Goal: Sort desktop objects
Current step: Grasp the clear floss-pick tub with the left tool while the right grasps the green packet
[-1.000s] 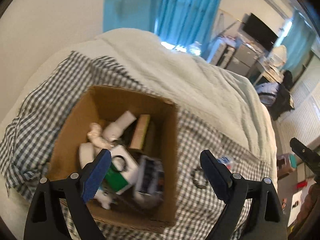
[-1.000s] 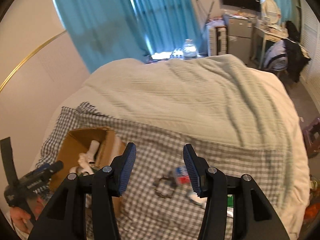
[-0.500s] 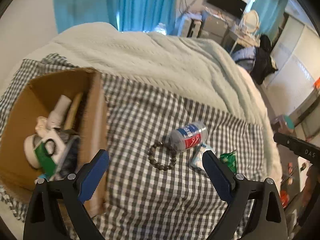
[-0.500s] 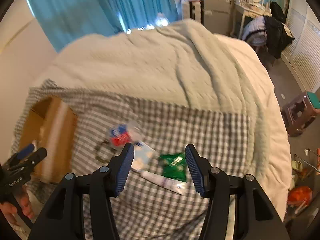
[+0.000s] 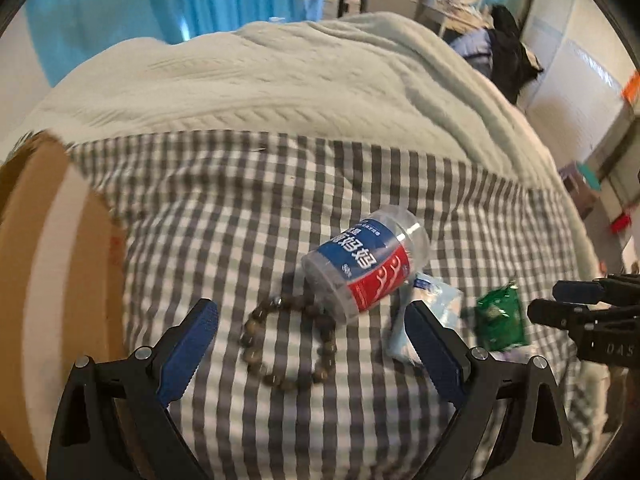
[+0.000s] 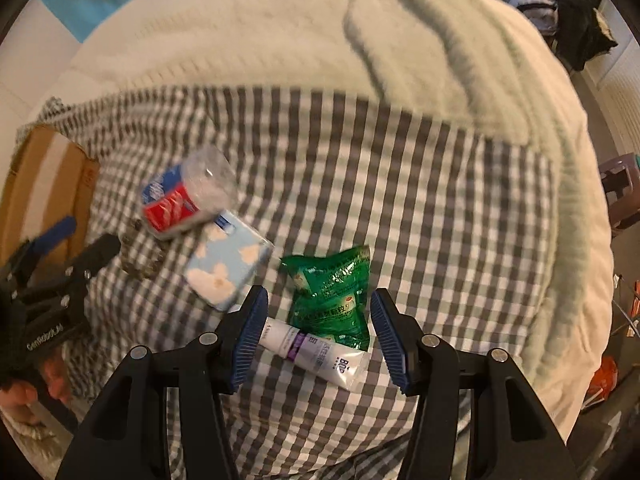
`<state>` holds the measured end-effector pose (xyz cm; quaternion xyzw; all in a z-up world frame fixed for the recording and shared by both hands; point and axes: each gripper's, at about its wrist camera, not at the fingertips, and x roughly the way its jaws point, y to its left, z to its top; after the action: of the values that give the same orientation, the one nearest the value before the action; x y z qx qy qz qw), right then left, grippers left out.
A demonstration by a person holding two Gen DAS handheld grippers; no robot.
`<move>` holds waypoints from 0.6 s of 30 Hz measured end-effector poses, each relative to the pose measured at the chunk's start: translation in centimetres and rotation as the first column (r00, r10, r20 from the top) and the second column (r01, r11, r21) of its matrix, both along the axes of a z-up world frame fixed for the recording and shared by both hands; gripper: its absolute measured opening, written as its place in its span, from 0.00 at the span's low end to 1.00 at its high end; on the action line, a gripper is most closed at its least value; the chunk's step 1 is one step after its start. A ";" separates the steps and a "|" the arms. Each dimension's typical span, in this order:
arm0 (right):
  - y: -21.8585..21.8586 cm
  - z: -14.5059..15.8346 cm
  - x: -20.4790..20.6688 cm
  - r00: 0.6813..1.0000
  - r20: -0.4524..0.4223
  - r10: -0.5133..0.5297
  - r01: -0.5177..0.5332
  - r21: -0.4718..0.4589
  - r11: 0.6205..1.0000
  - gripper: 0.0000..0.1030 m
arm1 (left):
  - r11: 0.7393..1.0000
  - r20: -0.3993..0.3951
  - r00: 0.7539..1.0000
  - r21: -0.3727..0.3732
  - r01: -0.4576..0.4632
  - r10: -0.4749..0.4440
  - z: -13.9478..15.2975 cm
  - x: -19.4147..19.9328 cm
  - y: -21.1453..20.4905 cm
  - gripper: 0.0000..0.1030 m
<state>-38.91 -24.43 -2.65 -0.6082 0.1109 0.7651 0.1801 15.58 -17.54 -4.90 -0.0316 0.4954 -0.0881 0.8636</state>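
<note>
On the checked cloth [image 5: 248, 200] lie a bead bracelet [image 5: 286, 342], a clear bottle with a blue and red label [image 5: 366, 266], a blue tissue pack [image 5: 430, 316] and a green packet [image 5: 502, 314]. My left gripper [image 5: 312, 346] is open and empty, low over the bracelet. In the right wrist view my right gripper [image 6: 318, 334] is open and empty, its jaws either side of the green packet [image 6: 332, 288] and a white tube [image 6: 316, 354]. The bottle [image 6: 186, 198] and tissue pack [image 6: 226, 264] lie to its left.
A cardboard box [image 5: 52, 264] stands at the left edge of the cloth, also in the right wrist view [image 6: 48, 176]. A pale knitted blanket [image 5: 300, 76] covers the bed behind. The bed edge drops to the floor at right, with a stool [image 6: 622, 188].
Both grippers have swung right, away from the box, and come down closer to the loose items. The left now hangs over the bracelet, the right over the green packet and tube.
</note>
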 end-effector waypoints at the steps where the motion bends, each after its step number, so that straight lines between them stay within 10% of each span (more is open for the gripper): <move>1: 0.3 -0.3 -0.1 1.000 0.007 -0.004 0.004 -0.003 1.000 0.52 | 1.000 -0.001 1.000 0.005 0.013 -0.013 -0.5 0.4 -0.3 0.94; 18: 2.4 -6.6 -1.8 0.987 0.158 -0.011 0.019 -0.050 0.999 0.60 | 0.980 -0.035 0.980 0.044 0.197 -0.195 -4.7 4.8 -5.1 0.92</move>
<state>-40.68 -22.00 -9.23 -0.6703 0.1207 0.7101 0.1784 20.43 -22.63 -9.61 0.0363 0.5112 -0.1605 0.8436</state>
